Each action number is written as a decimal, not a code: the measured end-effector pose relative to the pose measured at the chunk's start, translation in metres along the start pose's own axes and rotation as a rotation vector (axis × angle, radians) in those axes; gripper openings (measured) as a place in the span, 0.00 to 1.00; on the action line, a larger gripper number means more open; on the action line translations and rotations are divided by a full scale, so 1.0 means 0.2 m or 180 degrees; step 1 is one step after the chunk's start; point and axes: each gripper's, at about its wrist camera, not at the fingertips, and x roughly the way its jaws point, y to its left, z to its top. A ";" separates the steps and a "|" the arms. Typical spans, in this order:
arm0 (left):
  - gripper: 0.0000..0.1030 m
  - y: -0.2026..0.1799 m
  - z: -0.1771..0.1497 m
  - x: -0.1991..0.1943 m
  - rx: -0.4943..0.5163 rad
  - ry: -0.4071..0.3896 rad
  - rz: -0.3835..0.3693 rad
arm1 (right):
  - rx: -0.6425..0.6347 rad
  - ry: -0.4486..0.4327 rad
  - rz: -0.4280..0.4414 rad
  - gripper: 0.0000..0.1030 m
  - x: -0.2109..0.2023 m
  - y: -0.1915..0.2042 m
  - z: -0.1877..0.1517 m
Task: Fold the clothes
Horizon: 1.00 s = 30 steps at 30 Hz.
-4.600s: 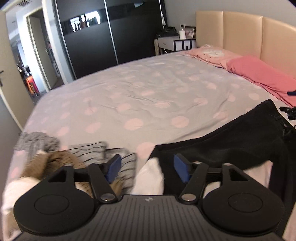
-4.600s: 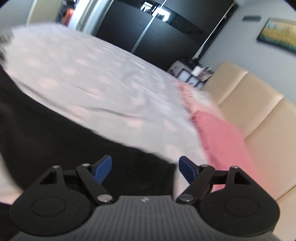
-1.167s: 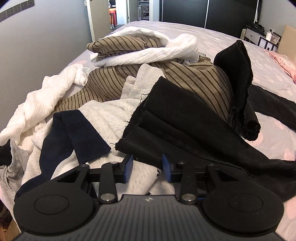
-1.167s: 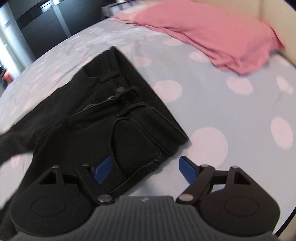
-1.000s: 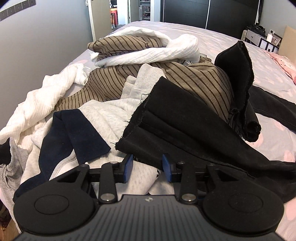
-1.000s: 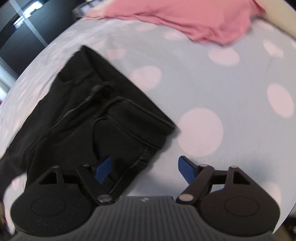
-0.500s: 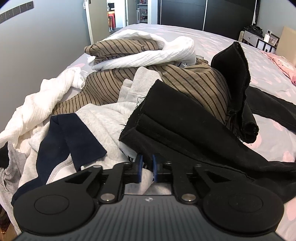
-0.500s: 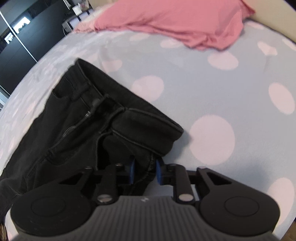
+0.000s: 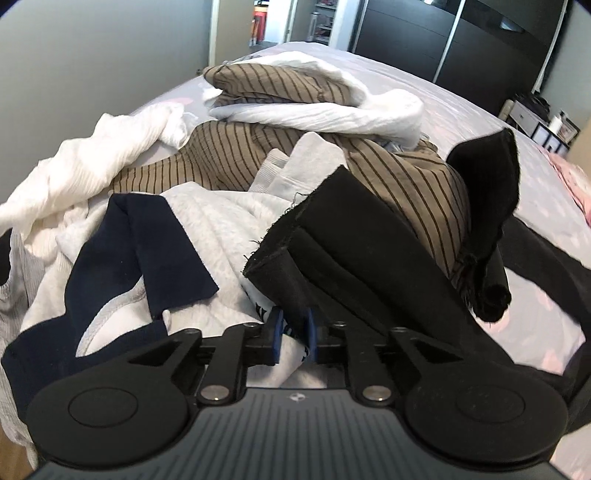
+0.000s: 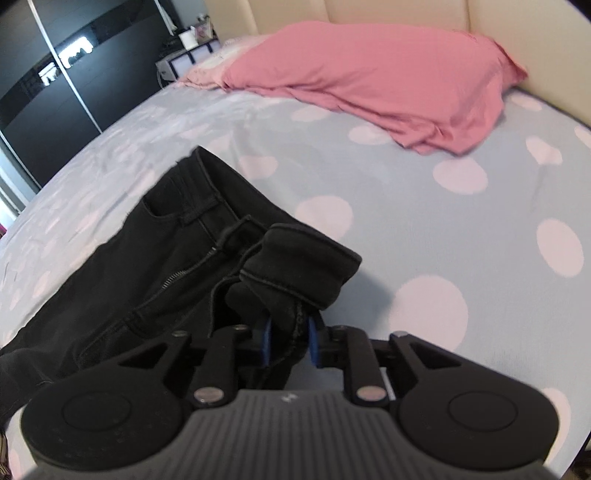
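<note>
A pair of black jeans (image 10: 166, 254) lies across the dotted bed. In the right wrist view its waistband corner is folded up and over, and my right gripper (image 10: 289, 341) is shut on that corner, holding it a little off the sheet. In the left wrist view a black jeans leg (image 9: 354, 254) rests on top of a clothes pile. My left gripper (image 9: 293, 332) is shut on the frayed hem end, with white fabric just beneath the pads. The second leg end (image 9: 487, 206) stands up at the right.
The pile holds a brown striped garment (image 9: 280, 88), crumpled white cloth (image 9: 85, 166), a pale grey sweater (image 9: 225, 236) and a navy piece (image 9: 147, 236). A pink pillow (image 10: 373, 81) lies by the beige headboard (image 10: 517, 33). Black wardrobe doors (image 10: 55, 74) stand beyond the bed.
Both grippers have gone from open to shut within the last second. The left closed on the black hem, the right on the waistband corner, which now folds up off the sheet.
</note>
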 end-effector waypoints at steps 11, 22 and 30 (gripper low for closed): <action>0.37 0.00 0.05 0.14 -0.0227 0.0112 0.0013 | 0.0289 0.0522 0.0054 0.55 0.19 -0.12 -0.04; 0.05 -0.01 0.11 0.03 -0.0348 -0.0073 -0.0036 | 0.0578 0.0079 0.0100 0.14 0.03 -0.12 0.01; 0.04 0.02 0.18 -0.36 -0.0366 -0.0379 -0.0109 | 0.0442 -0.0515 0.0300 0.12 -0.43 -0.11 0.21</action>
